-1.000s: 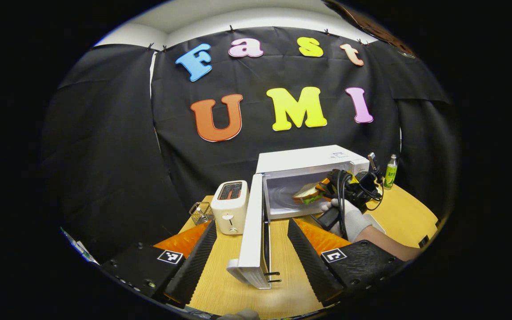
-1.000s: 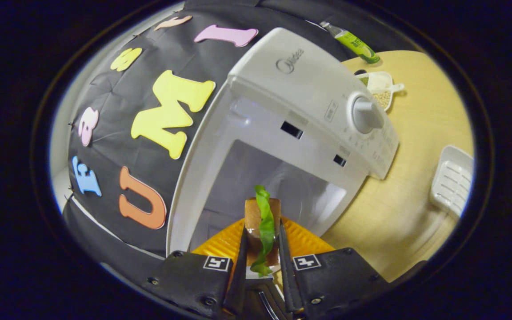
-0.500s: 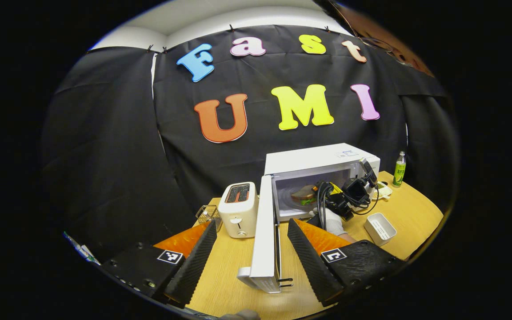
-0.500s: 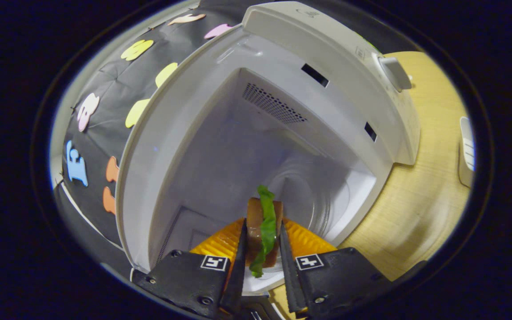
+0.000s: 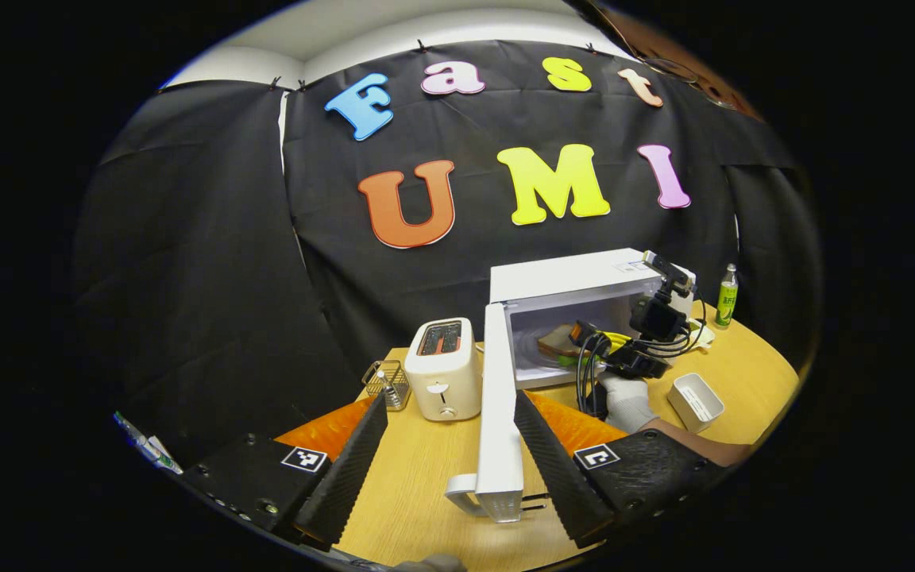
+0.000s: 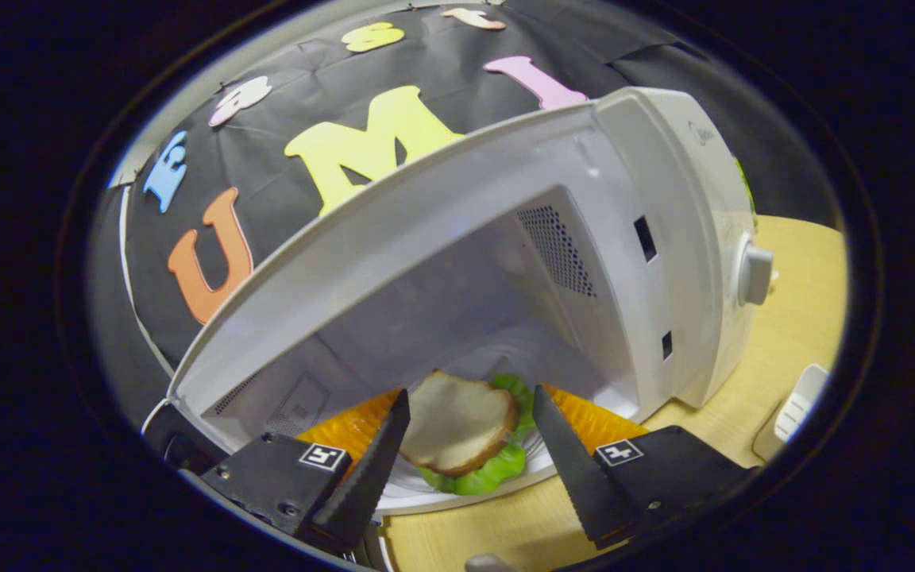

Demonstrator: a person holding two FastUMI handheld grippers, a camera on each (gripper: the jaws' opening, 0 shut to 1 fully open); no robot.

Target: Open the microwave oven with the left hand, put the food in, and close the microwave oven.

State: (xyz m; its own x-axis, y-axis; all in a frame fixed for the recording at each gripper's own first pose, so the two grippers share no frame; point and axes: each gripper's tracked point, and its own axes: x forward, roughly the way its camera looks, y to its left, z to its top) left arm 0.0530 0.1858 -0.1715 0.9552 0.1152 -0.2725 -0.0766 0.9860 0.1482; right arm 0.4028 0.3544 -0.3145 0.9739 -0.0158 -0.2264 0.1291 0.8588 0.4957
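Your right gripper is spread open at the mouth of the microwave, the sandwich lying flat between its fingers, untouched, on the glass turntable inside. Your left gripper also hangs open, astride the swung-out door, with a toaster beyond.
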